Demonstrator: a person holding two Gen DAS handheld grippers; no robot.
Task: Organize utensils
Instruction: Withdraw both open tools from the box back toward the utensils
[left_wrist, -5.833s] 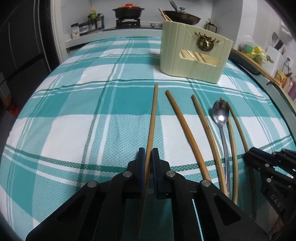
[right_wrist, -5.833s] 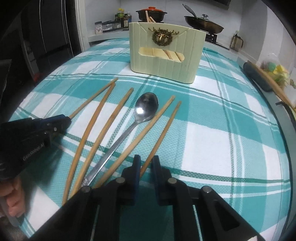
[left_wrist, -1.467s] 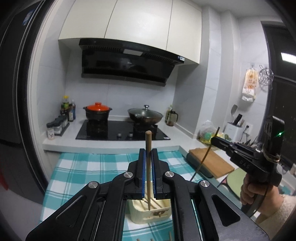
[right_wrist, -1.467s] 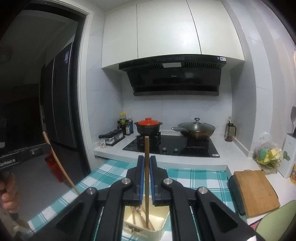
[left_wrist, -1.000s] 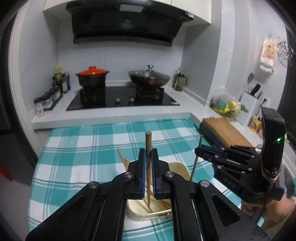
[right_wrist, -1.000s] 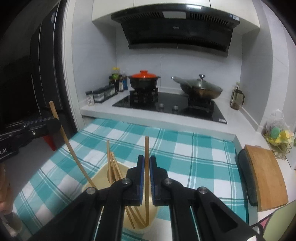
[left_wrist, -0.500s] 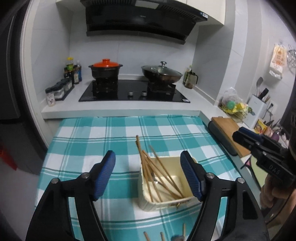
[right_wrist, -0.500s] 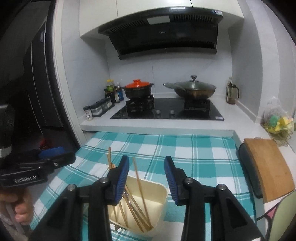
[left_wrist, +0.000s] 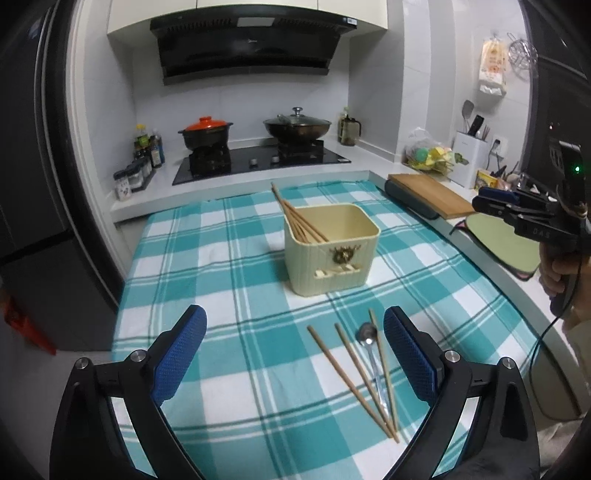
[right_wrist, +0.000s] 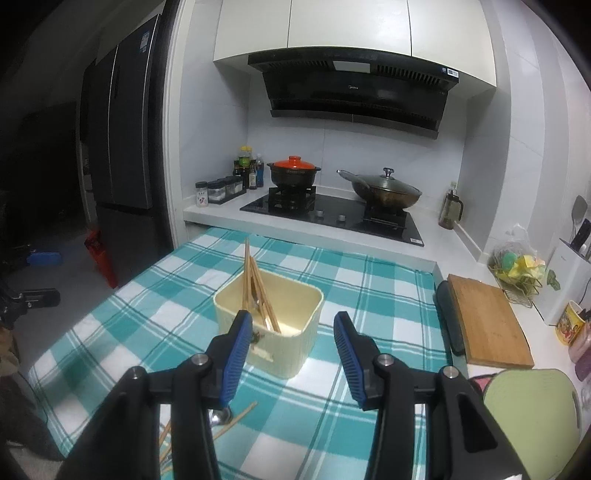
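Blue-padded left tongs hang spread wide and empty above the near edge of the desk; right tongs likewise spread, nothing between the pads, hovering over the holder.

Near field, left wrist view: three wooden chopsticks and one metal spoon lie on the checked cloth in a loose fan, tips converging toward the near end, spoon between the two rightmost sticks and touching or nearly touching them.

Handling, judged: chopsticks light, stiff, thin, prone to roll; pinch one at mid-length, from above. Spoon heavier at the bowl and smooth, likely slippery; take it on the handle just behind the bowl. Crowding at the converging end risks catching two items at once, so grip at the splayed far end.

Mid field: cream holder upright on the cloth, several chopsticks leaning against its rear left corner.

Far: stove with orange-lidded pot and wok.

Change versus 1.0 s ago: each pair of tongs then pinched a chopstick over the holder; both are now released and the sticks stand inside it.
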